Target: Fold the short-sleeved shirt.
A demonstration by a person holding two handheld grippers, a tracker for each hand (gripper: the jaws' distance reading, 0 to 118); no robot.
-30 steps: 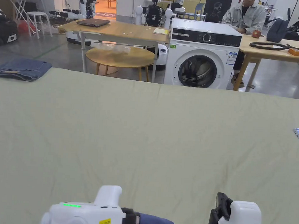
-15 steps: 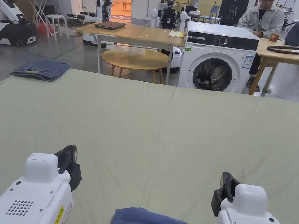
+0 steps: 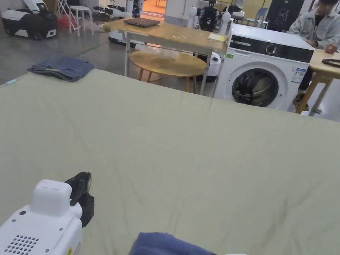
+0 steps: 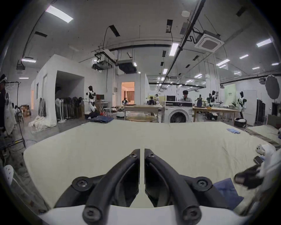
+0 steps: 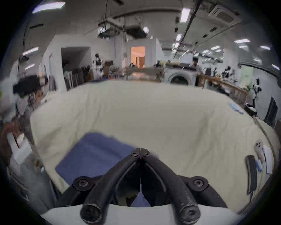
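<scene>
Lowered and swung inward since half a second back, right gripper (image 5: 141, 152), now at the near side of the navy shirt (image 5: 94, 155); left gripper (image 4: 142, 152) placed much as before, off to the shirt's left above the pale green bed cover (image 3: 186, 134). Right jaws pressed together at the tips, with cloth just behind and under them; blurred in the right gripper view, so possibly pinching an edge, possibly only touching, and not safe to call either way. Left jaws drawn nearly together with only a thin slit, nothing between them. Shirt bunched in a small heap at the near edge of the bed cover, not yet spread.

Judged as the opening step: getting the shirt out flat before any fold. Take one layer only at a shoulder or hem corner, not a bite of the whole heap. Open the left jaws before going in, then grip the matching corner on the other side. Lift both together, carry forward to the bare middle of the cover, and lay down well in from the edge to avoid a sleeve hanging off. Draw gently apart while lowering to keep creases out. Check for a sleeve trapped under the body before starting to fold
</scene>
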